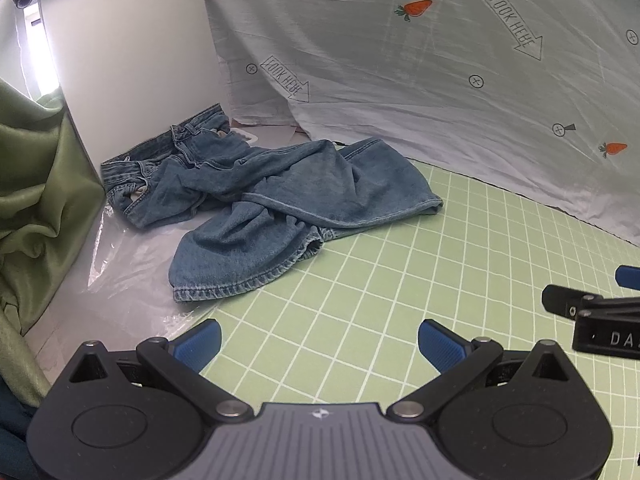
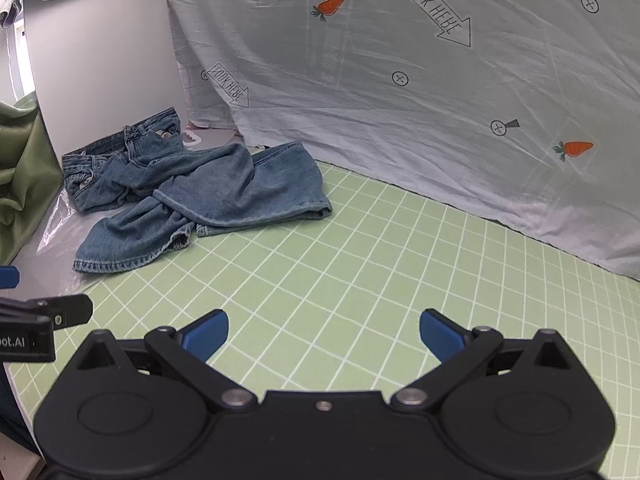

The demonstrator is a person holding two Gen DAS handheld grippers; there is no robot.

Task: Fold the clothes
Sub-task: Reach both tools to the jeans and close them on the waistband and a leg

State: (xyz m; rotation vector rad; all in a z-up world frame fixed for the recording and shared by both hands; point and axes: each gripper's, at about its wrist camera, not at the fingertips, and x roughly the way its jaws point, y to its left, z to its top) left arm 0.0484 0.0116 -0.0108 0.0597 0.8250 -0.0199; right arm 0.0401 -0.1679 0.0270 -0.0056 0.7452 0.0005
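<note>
Jeans (image 1: pixel 256 196) lie crumpled at the grid mat's (image 1: pixel 400 300) far left corner, unfolded. Left gripper (image 1: pixel 320 344) and right gripper (image 2: pixel 324 332) spread, empty. Next: reach, flatten legs.

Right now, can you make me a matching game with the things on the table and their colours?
Things:
1. jeans
2. grid mat
3. carrot prints
4. hanging sheet

Colours:
a. orange
b. pale grey-white
c. blue
d. light green

Pairs: 1-c, 2-d, 3-a, 4-b
</note>
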